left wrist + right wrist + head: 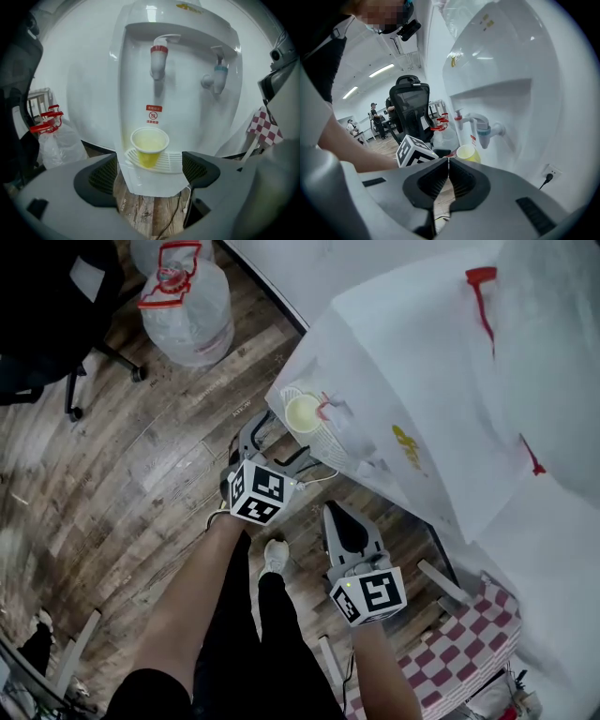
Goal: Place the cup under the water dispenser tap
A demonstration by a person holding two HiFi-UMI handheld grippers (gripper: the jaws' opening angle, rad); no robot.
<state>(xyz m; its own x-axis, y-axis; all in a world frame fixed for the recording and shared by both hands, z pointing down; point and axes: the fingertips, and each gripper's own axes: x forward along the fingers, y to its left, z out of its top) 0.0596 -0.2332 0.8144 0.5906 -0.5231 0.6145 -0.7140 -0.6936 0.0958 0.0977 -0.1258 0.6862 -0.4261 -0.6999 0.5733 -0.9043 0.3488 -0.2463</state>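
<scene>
At far left a black office chair (47,315) stands beside a water jug (192,310). Bare wooden floor (141,474) stretches from them to the foot of the water dispenser (422,362). The left hand-held gripper (150,171) is held just short of the dispenser's front edge with its jaws wide apart and nothing between the pads. The cup (149,146) stands beyond them, apart from both pads. It sits upright on the left half of the drip tray (176,163), below the red tap (159,58); the blue tap (218,77) is to its right. The right hand-held gripper (448,164) is closed and empty, near the dispenser's side. A checked cloth (469,643) lies at far right.
</scene>
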